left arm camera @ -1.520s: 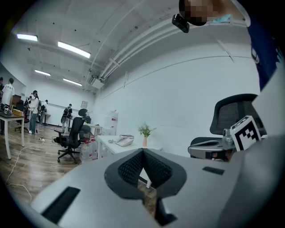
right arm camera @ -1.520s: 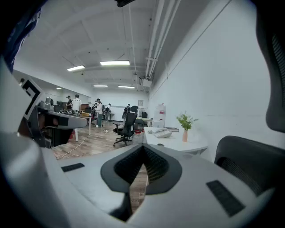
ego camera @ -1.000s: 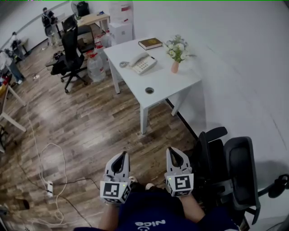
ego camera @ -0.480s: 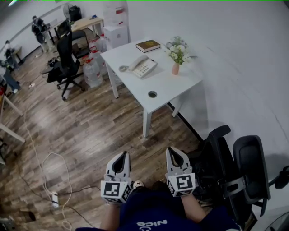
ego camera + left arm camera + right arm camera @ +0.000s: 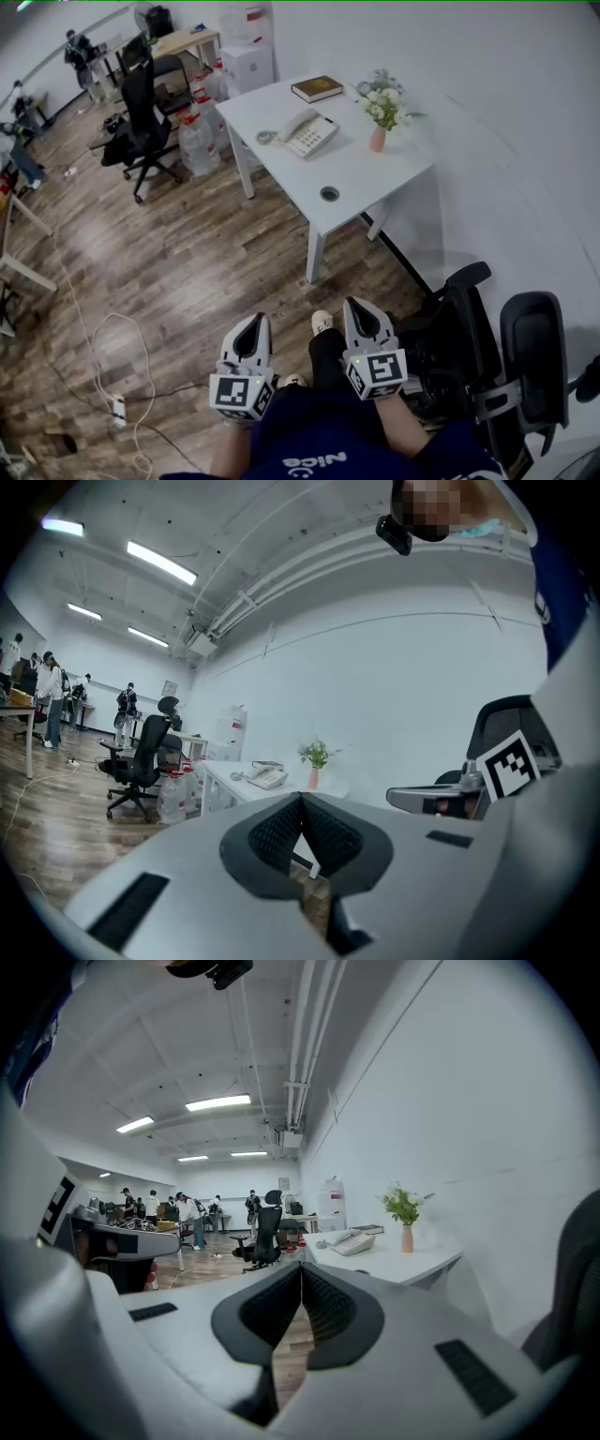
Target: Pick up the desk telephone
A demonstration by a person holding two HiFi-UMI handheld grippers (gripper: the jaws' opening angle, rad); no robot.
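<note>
A white desk telephone (image 5: 306, 131) with its handset on the cradle lies on the white desk (image 5: 361, 183) ahead, also seen small in the left gripper view as the telephone (image 5: 267, 777) and in the right gripper view as the telephone (image 5: 352, 1241). My left gripper (image 5: 251, 330) and right gripper (image 5: 360, 313) are held low in front of the person, well short of the desk. Both are shut with nothing between their jaws.
On the desk stand a pink vase of flowers (image 5: 381, 111) and a dark book (image 5: 317, 88). A black office chair (image 5: 502, 366) is close on the right, another chair (image 5: 141, 117) beyond. Water bottles (image 5: 199, 142) sit by the desk; cables (image 5: 108, 375) trail across the wood floor.
Both grippers and the person have advanced toward the desk, which now sits a little nearer in the head view; a foot has come into sight between the grippers. The jaws stay shut.
</note>
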